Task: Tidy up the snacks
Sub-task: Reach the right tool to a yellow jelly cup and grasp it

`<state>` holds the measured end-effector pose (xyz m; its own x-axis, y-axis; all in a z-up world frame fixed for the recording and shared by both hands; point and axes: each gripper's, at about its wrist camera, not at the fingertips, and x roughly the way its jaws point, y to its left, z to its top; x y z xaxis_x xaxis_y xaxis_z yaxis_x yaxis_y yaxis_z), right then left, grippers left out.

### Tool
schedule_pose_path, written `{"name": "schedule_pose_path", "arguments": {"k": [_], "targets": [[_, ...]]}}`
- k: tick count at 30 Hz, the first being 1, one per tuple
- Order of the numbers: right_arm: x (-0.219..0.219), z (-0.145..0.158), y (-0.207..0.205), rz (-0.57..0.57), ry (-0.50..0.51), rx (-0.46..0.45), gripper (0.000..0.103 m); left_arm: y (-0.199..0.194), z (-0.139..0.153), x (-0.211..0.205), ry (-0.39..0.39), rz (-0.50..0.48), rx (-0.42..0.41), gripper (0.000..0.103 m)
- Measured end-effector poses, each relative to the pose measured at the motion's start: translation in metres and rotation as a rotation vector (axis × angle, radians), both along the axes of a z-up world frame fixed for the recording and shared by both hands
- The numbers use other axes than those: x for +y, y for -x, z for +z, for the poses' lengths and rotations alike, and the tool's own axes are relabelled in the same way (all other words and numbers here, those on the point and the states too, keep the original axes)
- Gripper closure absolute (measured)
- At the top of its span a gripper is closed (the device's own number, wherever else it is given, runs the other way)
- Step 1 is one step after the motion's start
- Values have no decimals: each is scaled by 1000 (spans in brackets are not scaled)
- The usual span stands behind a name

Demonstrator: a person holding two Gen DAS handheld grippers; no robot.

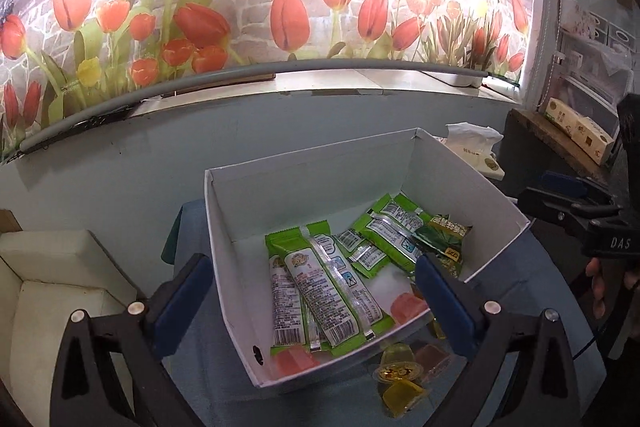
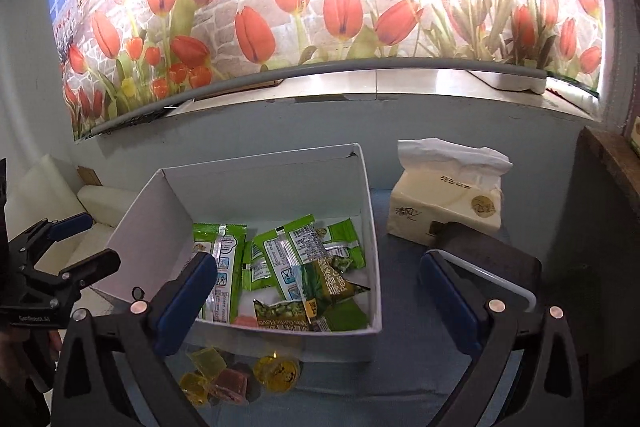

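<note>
Now white box (image 1: 496,187) between open left tongs (image 1: 316,303), nothing gripped.

A backlit tulip-and-brick window mural (image 2: 320,7) fills the wall straight ahead, above a grey-edged ledge (image 2: 360,79). A cream soft-pack of tissues (image 2: 448,203) stands ahead and right on the blue tablecloth (image 2: 400,367); a white cushioned seat (image 1: 52,287) sits low left.

I see strong backlight through the tulip blind (image 1: 248,7), top blown out to white; the blue tabletop (image 2: 400,379) sits dim below; heavy fisheye bend, dark vignette in corners; jelly cups (image 2: 280,373) slightly soft.
</note>
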<state>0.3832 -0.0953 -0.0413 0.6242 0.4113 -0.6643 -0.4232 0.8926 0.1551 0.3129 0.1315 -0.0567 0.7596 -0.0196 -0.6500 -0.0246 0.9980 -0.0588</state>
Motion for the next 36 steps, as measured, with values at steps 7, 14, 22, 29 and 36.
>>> {"name": "schedule_pose_path", "arguments": {"k": [7,14,22,29,36], "targets": [[-26,-19,67,-15,-1,-7,0,44,0,-17,31,-11,-17,0],[-17,-69,78,-1,-36,114,0,106,-33,-46,62,-16,13,0],[12,-103,52,-51,-44,161,1,152,-71,-55,160,-1,84,0],[44,-124,35,-84,33,208,28,158,-80,-50,171,8,106,0],[33,-130,40,-106,3,214,58,142,-86,-54,138,-9,124,0]]}}
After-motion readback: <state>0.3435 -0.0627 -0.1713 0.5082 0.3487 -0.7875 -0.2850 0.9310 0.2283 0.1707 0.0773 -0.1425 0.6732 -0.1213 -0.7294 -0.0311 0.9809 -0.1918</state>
